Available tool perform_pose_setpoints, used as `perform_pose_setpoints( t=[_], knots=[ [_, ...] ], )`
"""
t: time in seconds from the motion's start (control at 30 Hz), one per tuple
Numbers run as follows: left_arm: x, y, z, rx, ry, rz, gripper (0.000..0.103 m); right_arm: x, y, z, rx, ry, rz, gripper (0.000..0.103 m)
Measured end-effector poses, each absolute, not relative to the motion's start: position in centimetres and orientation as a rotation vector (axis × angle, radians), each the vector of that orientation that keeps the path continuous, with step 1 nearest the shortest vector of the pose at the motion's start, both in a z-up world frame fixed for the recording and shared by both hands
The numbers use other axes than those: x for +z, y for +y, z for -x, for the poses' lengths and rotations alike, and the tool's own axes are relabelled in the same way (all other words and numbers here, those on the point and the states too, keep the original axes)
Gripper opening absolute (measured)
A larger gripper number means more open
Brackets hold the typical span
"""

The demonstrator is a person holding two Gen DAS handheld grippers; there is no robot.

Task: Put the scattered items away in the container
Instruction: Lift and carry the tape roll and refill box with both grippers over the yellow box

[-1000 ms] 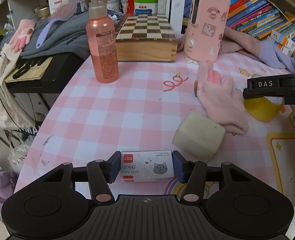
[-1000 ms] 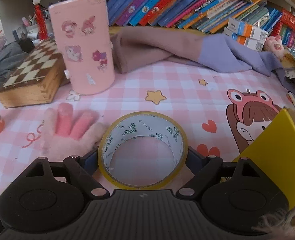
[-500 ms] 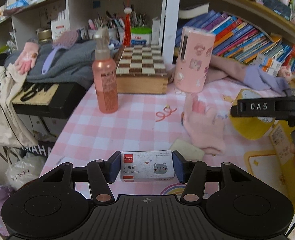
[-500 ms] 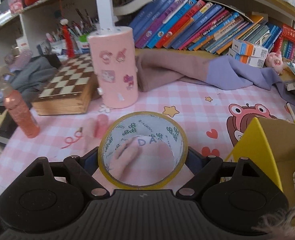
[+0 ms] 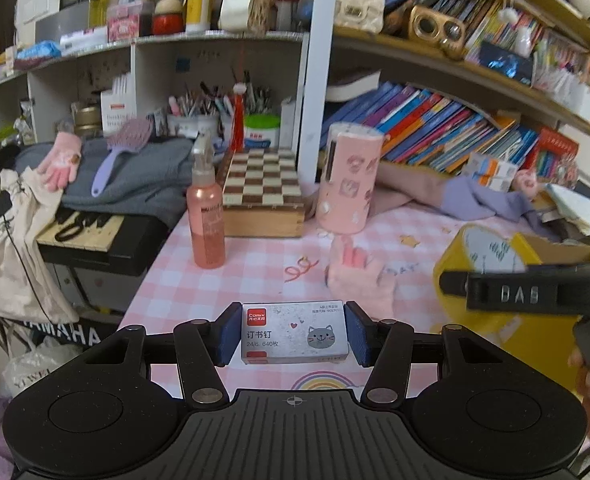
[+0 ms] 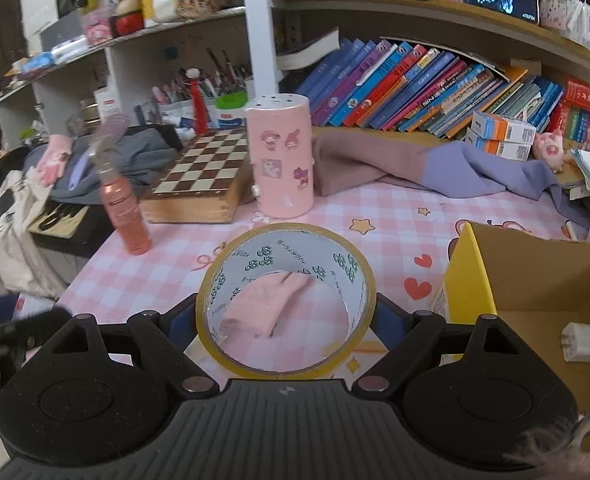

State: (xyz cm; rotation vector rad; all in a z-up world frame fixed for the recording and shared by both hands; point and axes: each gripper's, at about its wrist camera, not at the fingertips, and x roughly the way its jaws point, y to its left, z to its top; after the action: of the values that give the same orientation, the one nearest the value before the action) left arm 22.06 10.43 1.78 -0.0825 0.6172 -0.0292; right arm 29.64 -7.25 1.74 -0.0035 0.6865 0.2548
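My left gripper (image 5: 293, 338) is shut on a small box of staples (image 5: 294, 338) with a cat drawing, held above the pink checked table (image 5: 255, 268). In the right wrist view my right gripper (image 6: 285, 316) is shut on a roll of yellow tape (image 6: 285, 300), lifted over the table. The yellow cardboard box (image 6: 467, 280) stands open just right of the tape, with a white charger plug (image 6: 581, 342) inside. A pink glove (image 5: 361, 278) lies on the table between the two grippers. In the left wrist view the right gripper's black body (image 5: 523, 294) with the tape (image 5: 483, 248) is at the right.
A pink spray bottle (image 5: 206, 224), a wooden chessboard case (image 5: 261, 196) and a pink sticker-covered cylinder (image 5: 349, 180) stand at the back of the table. Cloth (image 6: 435, 168) and books (image 6: 415, 84) line the rear. The table's left edge drops to a keyboard (image 5: 79, 232) and bags.
Both grippers have risen and tilted up with their loads, so more of the shelves shows. The tape has moved right toward the yellow box, whose open inside now shows.
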Motion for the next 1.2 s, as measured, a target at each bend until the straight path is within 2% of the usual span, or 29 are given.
perform_pose_setpoints(
  t=[0.83, 1.2],
  knots=[
    [2.7, 8.8, -9.6, -0.091, 0.593, 0.075, 0.053, 2.4, -9.4, -14.2, 0.251, 0.67, 0.023, 0.086],
    [2.1, 6.7, -6.9, -0.181, 0.619, 0.072, 0.052, 1.6, -12.1, -9.0, 0.178, 0.697, -0.002, 0.086]
  ],
)
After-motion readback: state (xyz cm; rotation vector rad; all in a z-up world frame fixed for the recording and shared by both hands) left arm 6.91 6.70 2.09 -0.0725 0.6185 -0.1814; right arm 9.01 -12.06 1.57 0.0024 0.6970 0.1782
